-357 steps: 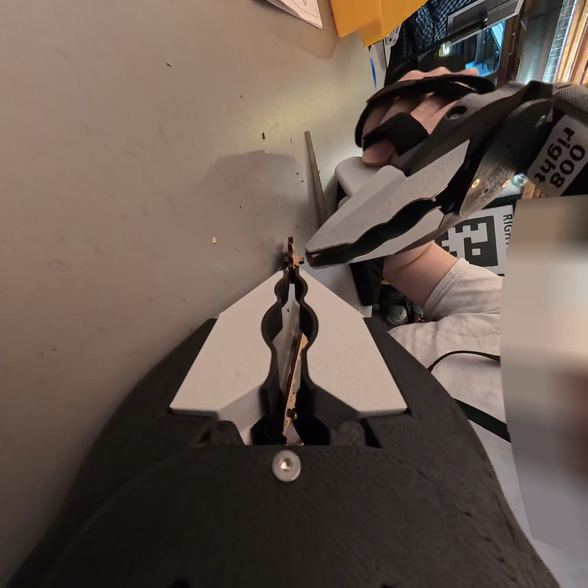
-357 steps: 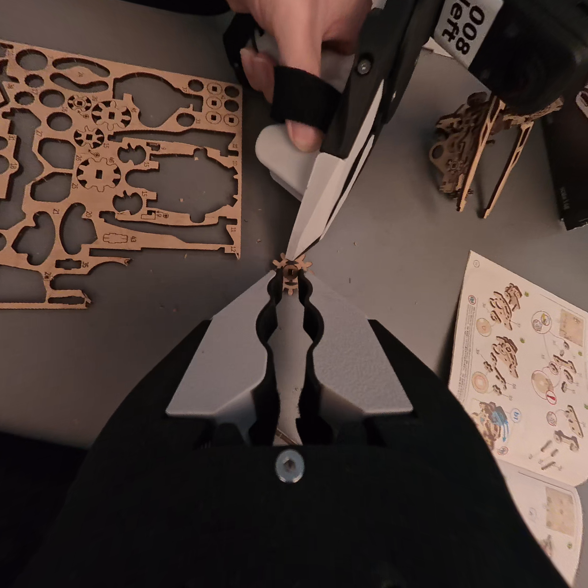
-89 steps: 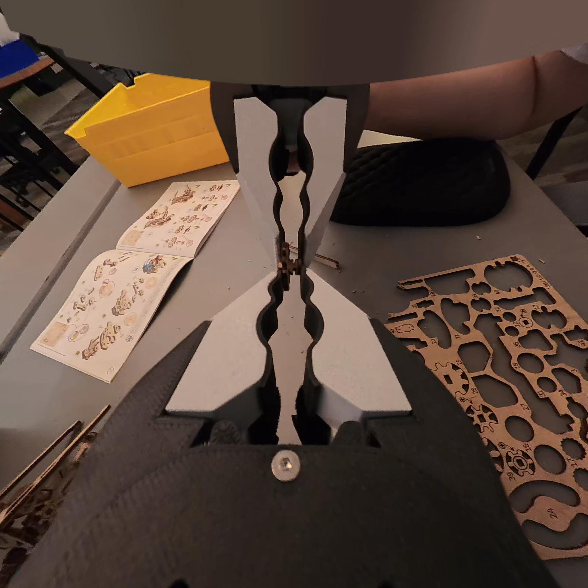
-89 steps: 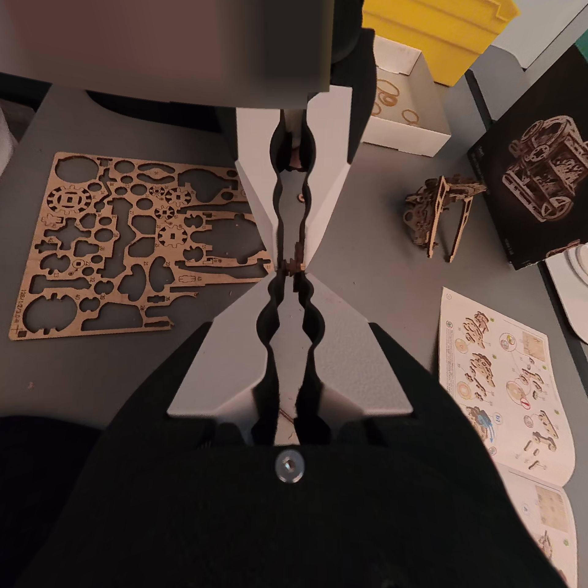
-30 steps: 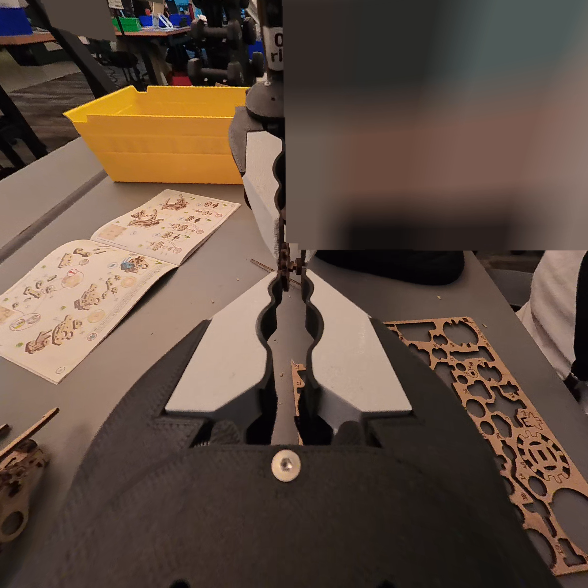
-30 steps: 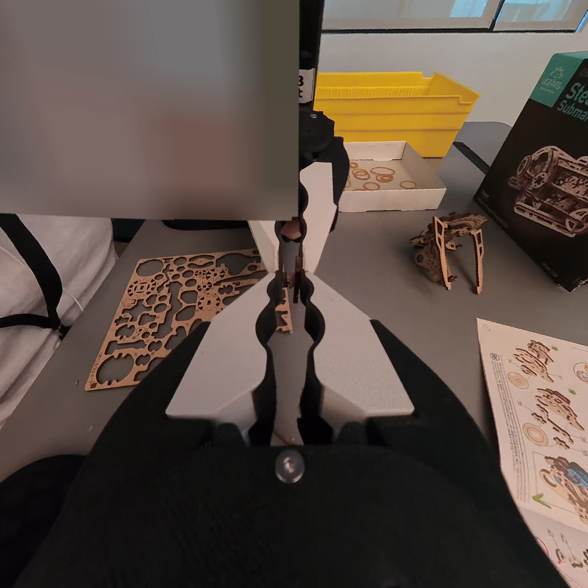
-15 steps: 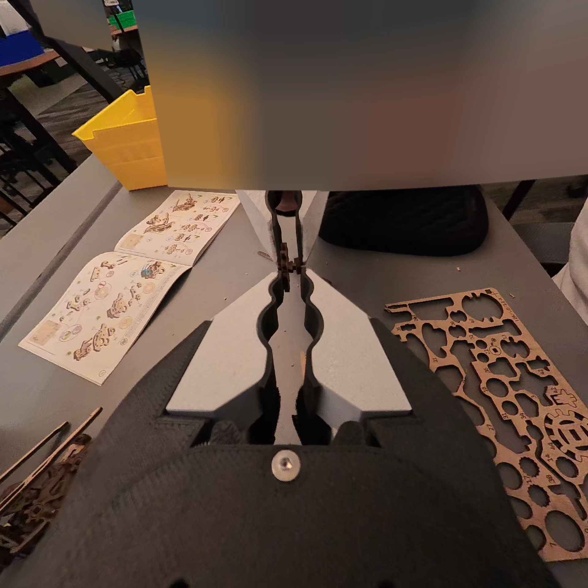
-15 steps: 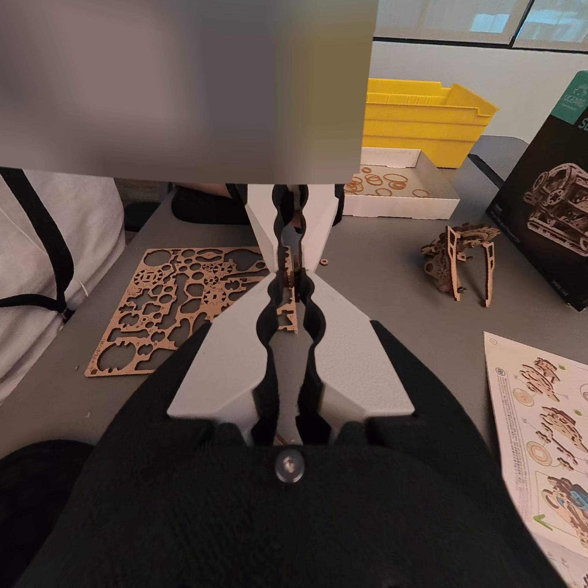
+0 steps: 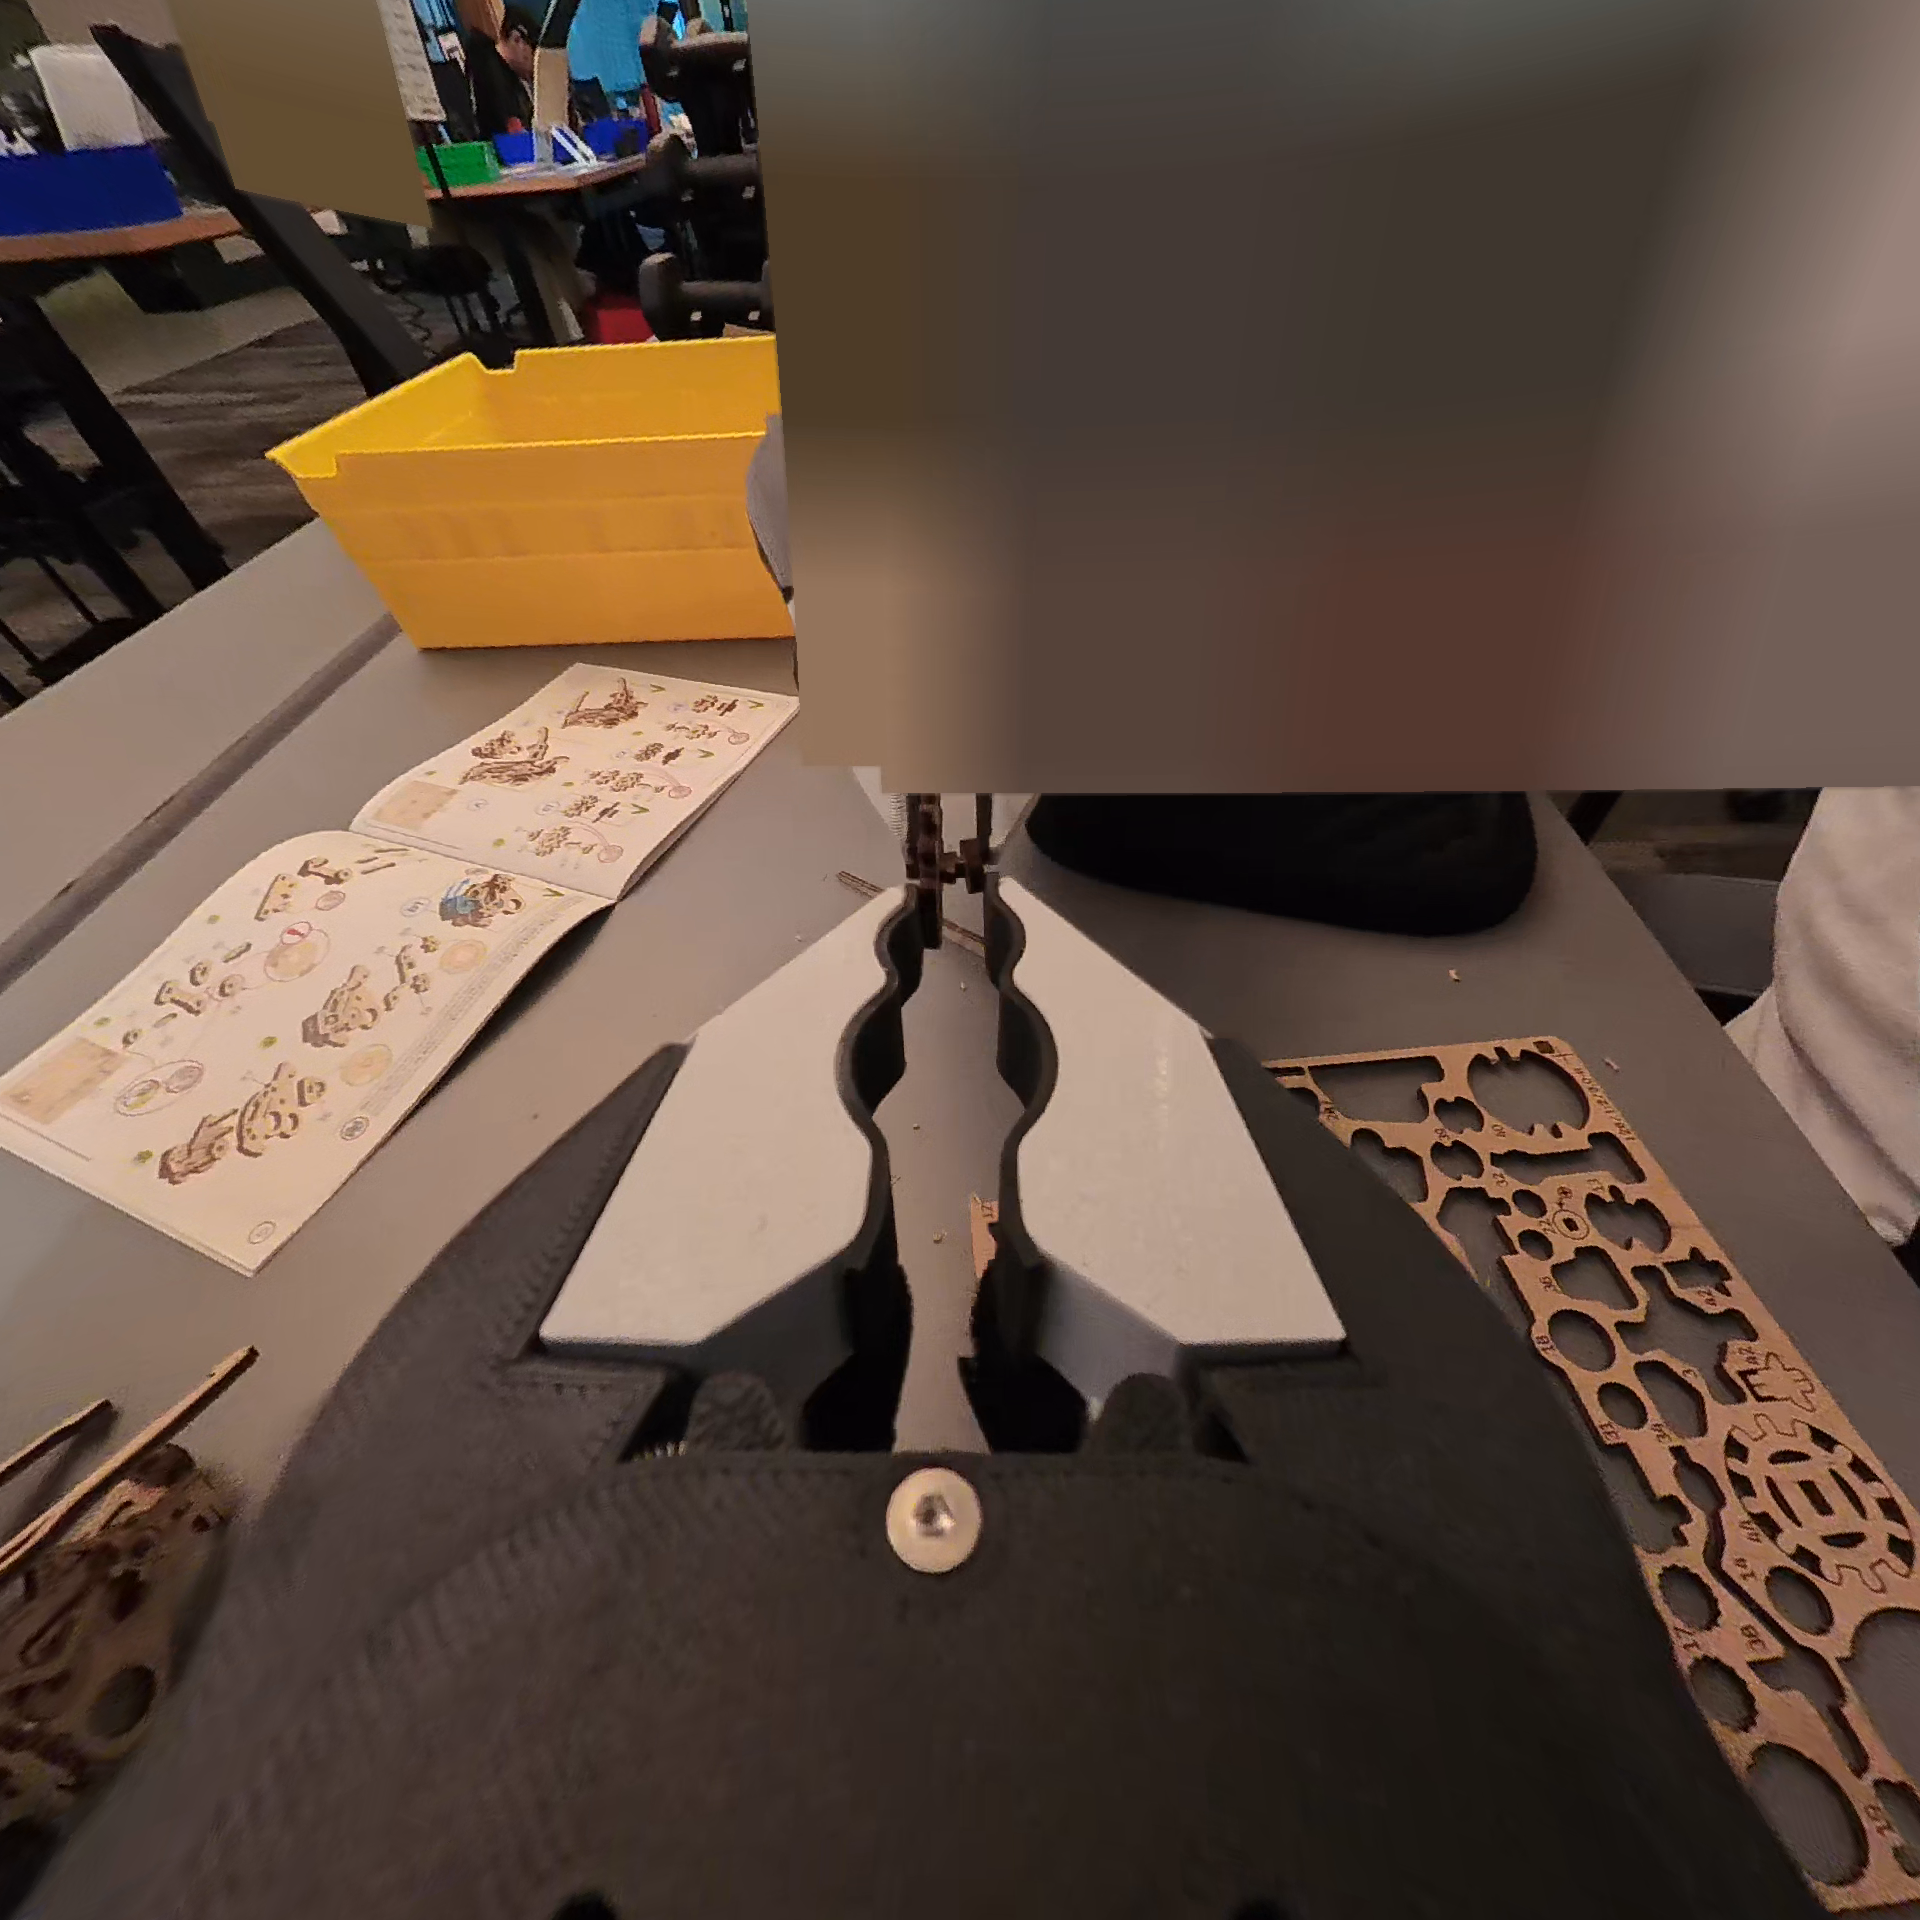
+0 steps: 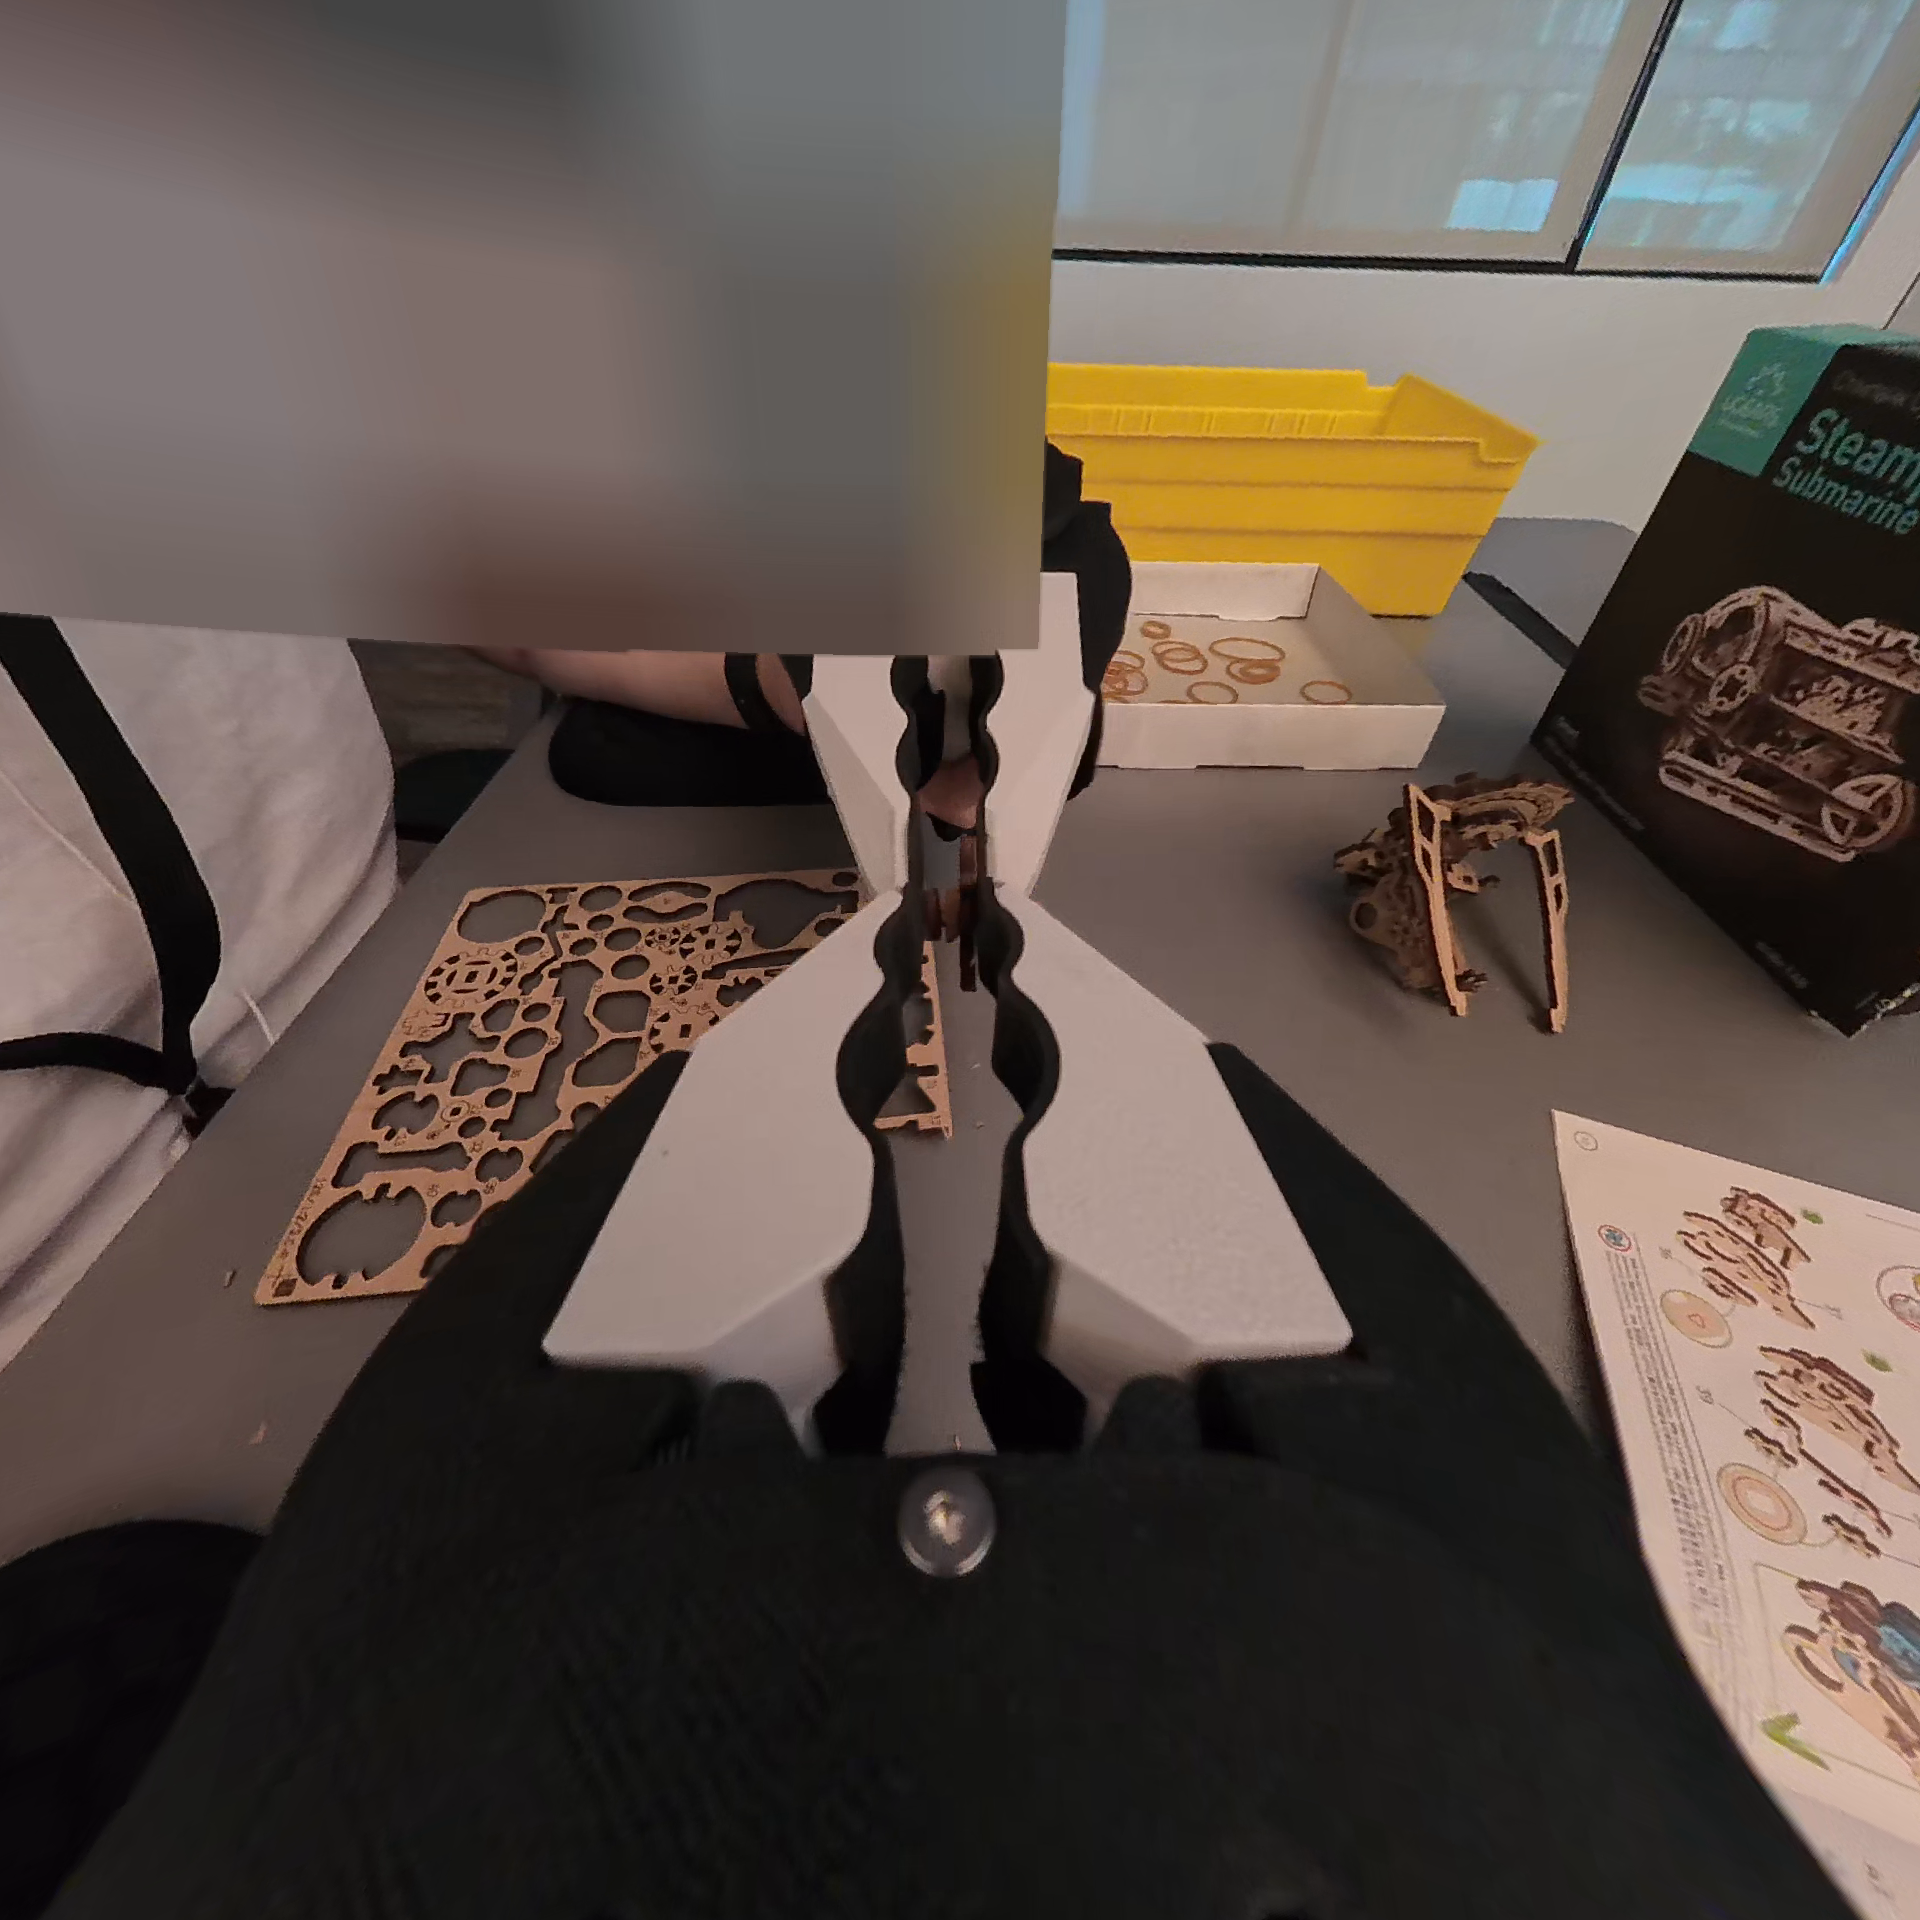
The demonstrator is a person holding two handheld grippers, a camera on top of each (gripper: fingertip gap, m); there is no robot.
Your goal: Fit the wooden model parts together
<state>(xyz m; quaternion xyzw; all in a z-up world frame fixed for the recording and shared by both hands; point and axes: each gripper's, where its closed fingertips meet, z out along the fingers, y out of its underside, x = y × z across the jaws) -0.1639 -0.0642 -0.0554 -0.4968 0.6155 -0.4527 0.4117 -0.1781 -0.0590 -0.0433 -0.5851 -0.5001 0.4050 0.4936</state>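
My left gripper [image 9: 948, 906] and my right gripper [image 10: 951, 920] meet tip to tip above the grey table. Between the tips sits a small dark wooden gear piece [image 9: 940, 862], seen edge-on, with a second thin part beside it. It also shows in the right wrist view [image 10: 961, 914]. Both grippers are shut on this small assembly. In the right wrist view the white fingers [image 10: 1023, 758] of the left gripper face me. In the left wrist view a blurred patch hides most of the right gripper.
A punched-out wooden parts sheet [image 9: 1621, 1351] [image 10: 540, 1039] lies flat. A part-built wooden model [image 10: 1455, 894] [image 9: 73, 1600], an open instruction booklet [image 9: 364, 956] [image 10: 1766, 1403], a yellow bin [image 9: 551, 509] [image 10: 1268, 468], a white tray [image 10: 1278, 727] of rubber rings and the kit box [image 10: 1766, 675] surround it. The grippers are tip to tip, or close to it.
Both grippers stay tip to tip on the small wooden piece. Both views have shifted slightly, with the left one tilted up and showing more of the room.
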